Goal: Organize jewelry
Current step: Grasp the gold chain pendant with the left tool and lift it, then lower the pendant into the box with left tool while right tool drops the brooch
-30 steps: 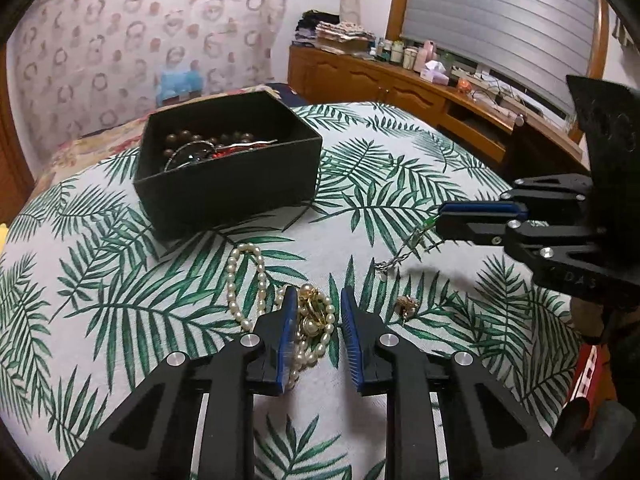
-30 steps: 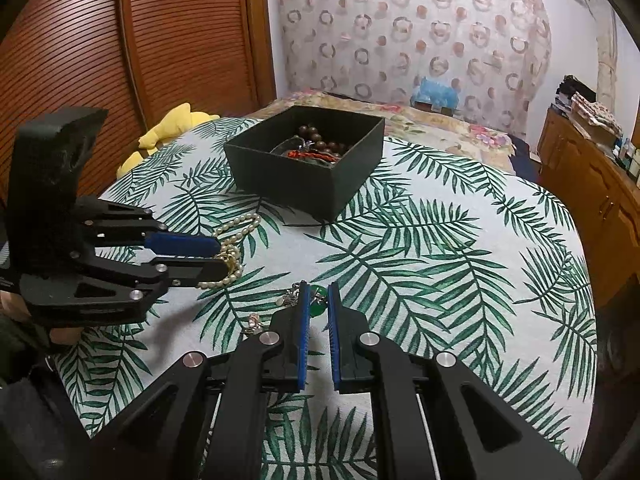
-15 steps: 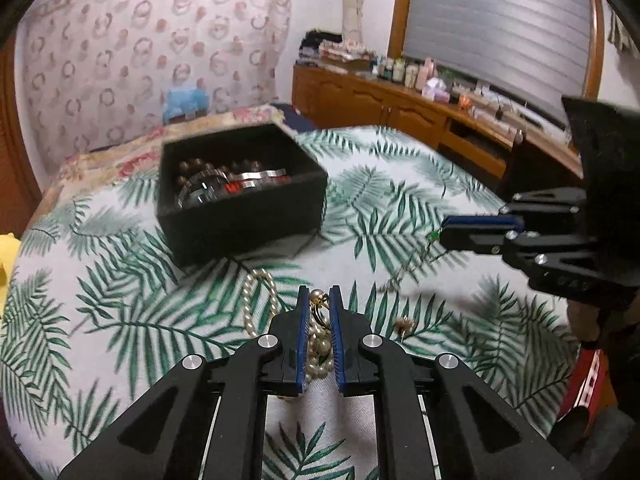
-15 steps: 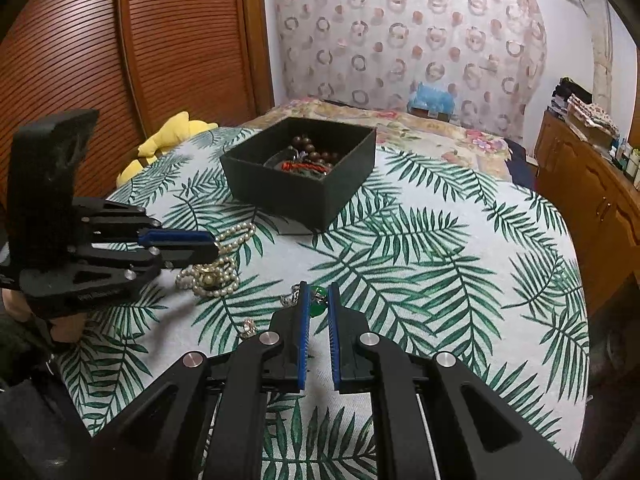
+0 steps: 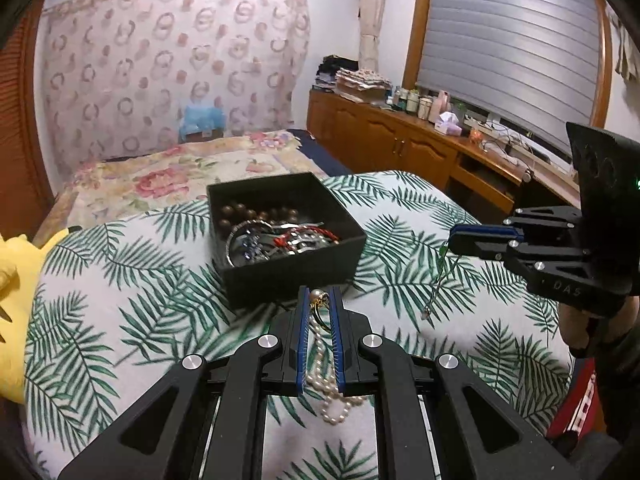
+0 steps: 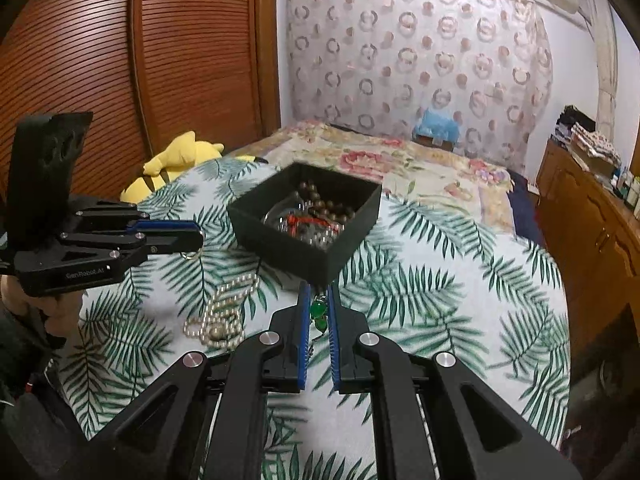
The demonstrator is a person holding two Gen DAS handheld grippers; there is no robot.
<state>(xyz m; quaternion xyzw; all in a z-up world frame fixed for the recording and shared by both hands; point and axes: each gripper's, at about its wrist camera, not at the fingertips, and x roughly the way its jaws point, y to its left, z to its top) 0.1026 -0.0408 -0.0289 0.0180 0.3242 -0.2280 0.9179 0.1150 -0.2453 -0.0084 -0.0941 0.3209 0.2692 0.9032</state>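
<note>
Both grippers have lifted since a second ago, and each one now carries a piece of jewelry up off the tablecloth. The left gripper (image 5: 320, 300) has its blue-padded jaws pinched shut on a pearl necklace (image 5: 326, 376) with a gold clasp. The string of small round shiny pearls hangs down in a long line from the tips, and its low end lies bunched on the leaf-print tablecloth (image 5: 120, 300), just in front of the black box (image 5: 288, 276). The right gripper (image 6: 318, 304) has its jaws pinched on a thin chain necklace with green beads (image 6: 319, 312). From the left camera this chain (image 5: 438, 276) hangs straight down, right of the box, thin and silvery. The box is square with flat dull walls. Inside it lie round brown beads (image 5: 256, 214) and a shiny tangle of red and silver bracelets (image 5: 288, 238). A soft yellow plush toy (image 6: 180, 160) lies left of the box.
</note>
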